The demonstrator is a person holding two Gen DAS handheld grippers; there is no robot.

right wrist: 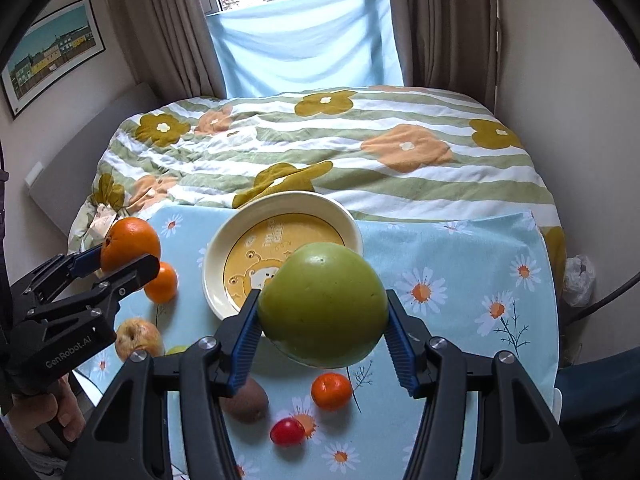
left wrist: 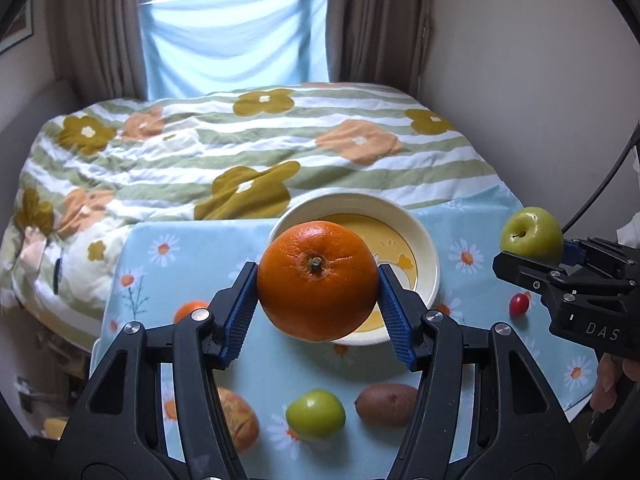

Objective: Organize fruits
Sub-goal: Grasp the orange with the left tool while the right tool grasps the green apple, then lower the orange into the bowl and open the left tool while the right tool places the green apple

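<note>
Left wrist view: the plate [left wrist: 428, 236] is seen bare, so nothing is judged sorted yet. An orange [left wrist: 318, 280] is clamped between the blue pads of the left gripper [left wrist: 318, 304], held above the plate's 7 o'clock rim. A green apple [right wrist: 322, 304] is pinched likewise by the right gripper [right wrist: 322, 320], over the 5 o'clock rim. Other fruits are left scattered on the floral cloth [right wrist: 460, 264].
</note>
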